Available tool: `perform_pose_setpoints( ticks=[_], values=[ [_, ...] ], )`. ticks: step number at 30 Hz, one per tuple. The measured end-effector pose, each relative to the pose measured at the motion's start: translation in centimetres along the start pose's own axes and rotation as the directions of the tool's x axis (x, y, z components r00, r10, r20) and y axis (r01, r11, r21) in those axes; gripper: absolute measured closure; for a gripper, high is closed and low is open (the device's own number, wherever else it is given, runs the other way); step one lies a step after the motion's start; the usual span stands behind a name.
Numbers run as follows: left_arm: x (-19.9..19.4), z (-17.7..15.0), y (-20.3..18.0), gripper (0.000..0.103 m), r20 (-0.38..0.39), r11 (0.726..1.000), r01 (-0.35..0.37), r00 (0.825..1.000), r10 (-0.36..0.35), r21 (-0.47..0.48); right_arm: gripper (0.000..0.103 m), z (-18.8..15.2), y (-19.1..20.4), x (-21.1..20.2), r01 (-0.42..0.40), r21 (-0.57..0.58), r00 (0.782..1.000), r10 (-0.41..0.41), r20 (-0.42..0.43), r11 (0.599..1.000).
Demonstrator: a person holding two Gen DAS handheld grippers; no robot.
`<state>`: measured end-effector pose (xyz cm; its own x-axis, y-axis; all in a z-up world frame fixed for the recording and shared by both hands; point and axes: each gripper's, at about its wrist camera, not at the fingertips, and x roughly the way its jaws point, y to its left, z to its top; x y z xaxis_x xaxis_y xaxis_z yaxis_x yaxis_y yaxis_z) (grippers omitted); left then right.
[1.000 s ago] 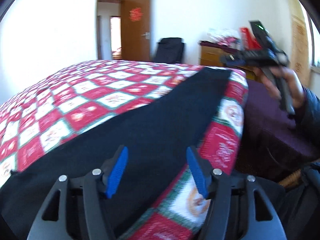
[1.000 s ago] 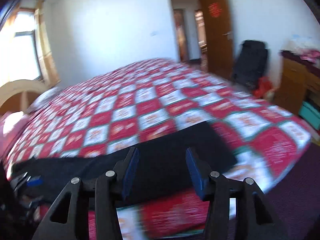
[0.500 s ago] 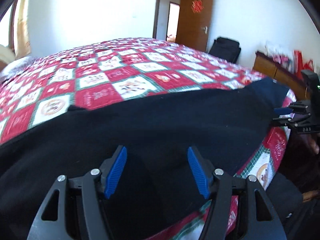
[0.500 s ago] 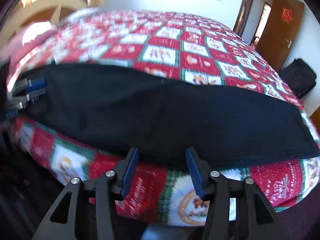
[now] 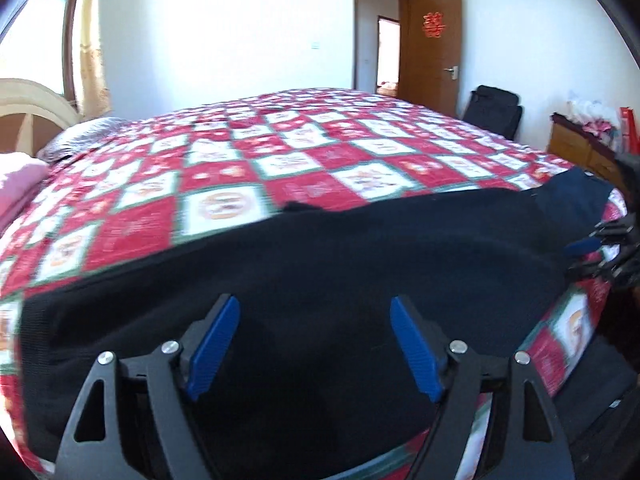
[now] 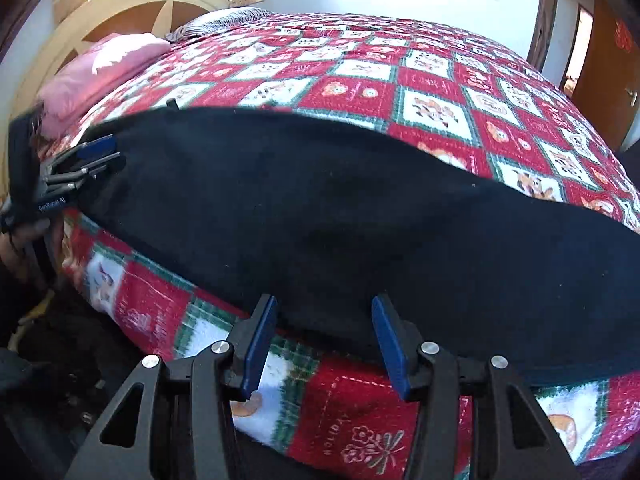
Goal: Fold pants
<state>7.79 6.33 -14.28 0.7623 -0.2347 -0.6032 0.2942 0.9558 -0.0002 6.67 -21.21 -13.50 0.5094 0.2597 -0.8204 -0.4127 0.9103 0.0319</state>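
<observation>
the black pants point(image 5: 320, 264) lie stretched flat along the near edge of the bed point(image 5: 248, 184), over a red, white and green checked blanket point(image 6: 432, 92). in the left wrist view they fill the lower middle of the frame and run off toward the right edge; in the right wrist view they make a wide dark band from the left side to the right edge, with the blanket hanging down the side of the bed below them.

the left gripper point(image 5: 314, 346) sits at the bottom centre of its own view with its jaws wide apart, the blue pads point(image 5: 212, 344) holding nothing and the pants cloth showing behind the gap. the same gripper appears at the left edge of the right wrist view, at one end of the pants.

the right gripper point(image 6: 324, 346) sits at the bottom centre of its view, jaws wide apart and holding nothing, right at the near edge of the pants where they meet the blanket. it appears blurred at the right edge of the left wrist view, beside the other end of the pants.

a pink pillow point(image 6: 104, 68) lies in the upper left by the pale headboard point(image 6: 132, 4). a brown door point(image 5: 434, 48) stands open in the upper right.
</observation>
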Motion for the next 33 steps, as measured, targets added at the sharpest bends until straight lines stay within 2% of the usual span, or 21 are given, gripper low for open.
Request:
perform_pose_setpoints(
  ticks=[2, 5, 8, 10, 12, 15, 18, 20, 22, 23, 24, 25, 26, 31, 33],
  values=[
    [-0.4, -0.4, 1.6, 0.022, -0.006, 0.999, -0.033, 0.999, 0.033, -0.005, 0.051, 1.2, 0.1, -0.7, -0.067, 0.03, 0.997, 0.066, 0.047, 0.997],
    [-1.7, -1.0, 4.1, 0.021, 0.015, 0.995, -0.094, 0.995, 0.095, -0.03, 0.051, 4.7, 1.2, -0.5, -0.116, 0.031, 0.989, 0.112, 0.094, 0.993],
    [-2.7, -1.4, 7.1, 0.014, 0.041, 0.983, -0.15, 0.987, 0.156, -0.109, 0.051, 8.8, 3.1, 1.0, -0.217, 0.078, 0.971, 0.207, 0.119, 0.973],
    [-3.0, -1.5, 8.9, 0.013, 0.049, 0.969, -0.195, 0.978, 0.204, -0.15, 0.051, 12.0, 4.5, 2.9, -0.313, 0.124, 0.947, 0.299, 0.118, 0.942],
    [-3.1, -1.7, 10.4, 0.013, 0.047, 0.957, -0.239, 0.967, 0.25, -0.167, 0.051, 14.3, 6.1, 4.8, -0.35, 0.14, 0.935, 0.336, 0.113, 0.926],
    [-3.0, -2.3, 12.3, 0.01, 0.035, 0.946, -0.246, 0.965, 0.258, -0.21, 0.051, 17.5, 8.9, 9.0, -0.419, 0.179, 0.908, 0.417, 0.049, 0.89],
    [-2.2, -3.4, 13.8, 0.008, -0.006, 0.932, -0.275, 0.96, 0.282, -0.236, 0.051, 19.2, 10.9, 12.7, -0.418, 0.215, 0.901, 0.434, -0.027, 0.883],
    [-2.1, -4.0, 14.7, 0.005, -0.012, 0.928, -0.268, 0.961, 0.275, -0.258, 0.052, 19.6, 11.7, 14.7, -0.423, 0.248, 0.889, 0.452, -0.071, 0.871],
    [-2.0, -4.7, 15.6, 0.001, -0.008, 0.923, -0.246, 0.967, 0.255, -0.297, 0.058, 19.6, 12.3, 16.4, -0.43, 0.277, 0.875, 0.472, -0.106, 0.859],
    [-2.0, -4.8, 15.8, 0.0, -0.003, 0.921, -0.238, 0.968, 0.25, -0.309, 0.075, 19.7, 12.4, 16.6, -0.42, 0.277, 0.881, 0.462, -0.106, 0.864],
    [-2.1, -4.9, 15.9, 0.0, 0.002, 0.92, -0.239, 0.968, 0.252, -0.31, 0.086, 19.8, 12.5, 16.9, -0.424, 0.292, 0.877, 0.469, -0.102, 0.857],
    [-2.0, -4.9, 15.9, 0.0, 0.004, 0.922, -0.242, 0.967, 0.255, -0.303, 0.089, 19.9, 12.4, 17.0, -0.435, 0.309, 0.87, 0.483, -0.097, 0.846],
    [-2.0, -4.9, 15.9, 0.0, 0.005, 0.922, -0.242, 0.967, 0.255, -0.301, 0.097, 20.0, 12.3, 16.9, -0.438, 0.316, 0.869, 0.487, -0.089, 0.841],
    [-1.9, -5.0, 16.0, 0.0, 0.019, 0.921, -0.247, 0.964, 0.265, -0.303, 0.099, 20.7, 12.9, 15.2, -0.424, 0.271, 0.892, 0.45, -0.038, 0.864],
    [-1.8, -5.0, 16.1, 0.0, 0.025, 0.92, -0.245, 0.964, 0.265, -0.306, 0.099, 20.9, 12.8, 15.2, -0.392, 0.262, 0.911, 0.412, -0.025, 0.882]
  ],
)
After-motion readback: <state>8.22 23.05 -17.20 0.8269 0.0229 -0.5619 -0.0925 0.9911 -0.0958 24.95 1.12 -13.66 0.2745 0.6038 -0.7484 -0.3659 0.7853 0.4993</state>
